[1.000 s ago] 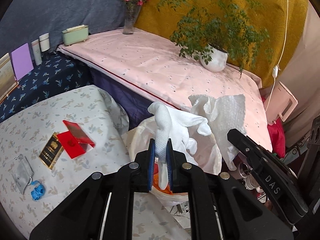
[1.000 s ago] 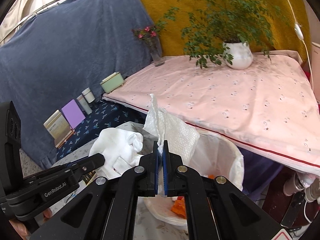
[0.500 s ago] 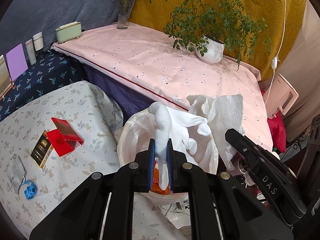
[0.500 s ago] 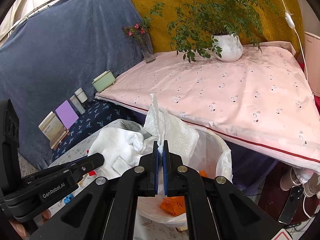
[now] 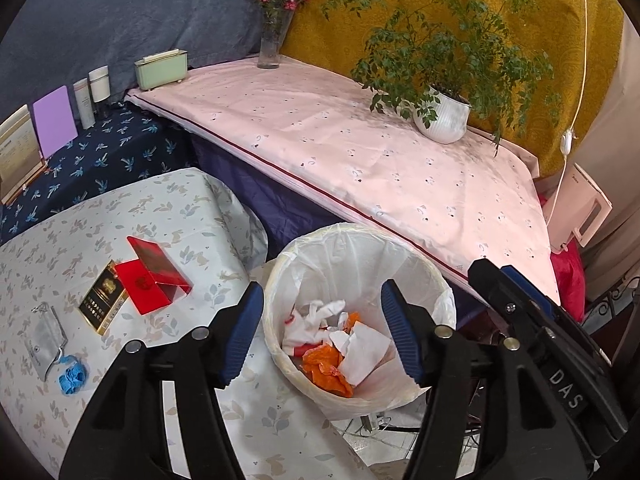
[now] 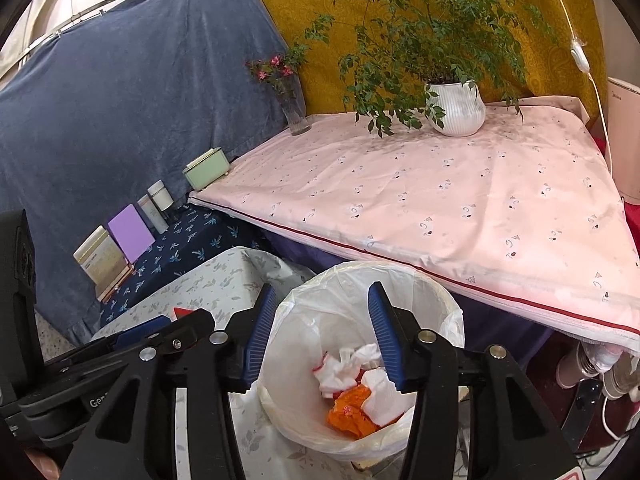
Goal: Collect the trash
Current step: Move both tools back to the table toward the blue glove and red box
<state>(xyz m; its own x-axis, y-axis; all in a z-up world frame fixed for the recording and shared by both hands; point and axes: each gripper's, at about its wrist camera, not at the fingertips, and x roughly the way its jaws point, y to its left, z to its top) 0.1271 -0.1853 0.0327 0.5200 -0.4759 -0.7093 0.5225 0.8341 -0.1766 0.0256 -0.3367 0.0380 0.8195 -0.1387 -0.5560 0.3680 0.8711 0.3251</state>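
Observation:
A white-lined trash bin (image 5: 316, 248) stands by the floral table's edge; it also shows in the right wrist view (image 6: 336, 280). Inside lie a white glove (image 5: 316, 316), white paper towel (image 5: 368, 356) and orange scraps (image 5: 326, 368). My left gripper (image 5: 322, 332) is open and empty above the bin. My right gripper (image 6: 322, 340) is open and empty above the bin too, with the glove (image 6: 340, 368) and paper (image 6: 380, 396) below it.
On the floral table (image 5: 40, 240) lie a red box (image 5: 152, 276), a black-gold pack (image 5: 102, 300), a grey pouch (image 5: 44, 340) and a blue scrap (image 5: 72, 376). A pink-covered table (image 5: 360, 160) with a potted plant (image 5: 444, 116) stands behind the bin.
Both grippers opened. The white glove dropped from the left and the paper towel from the right into the bin.

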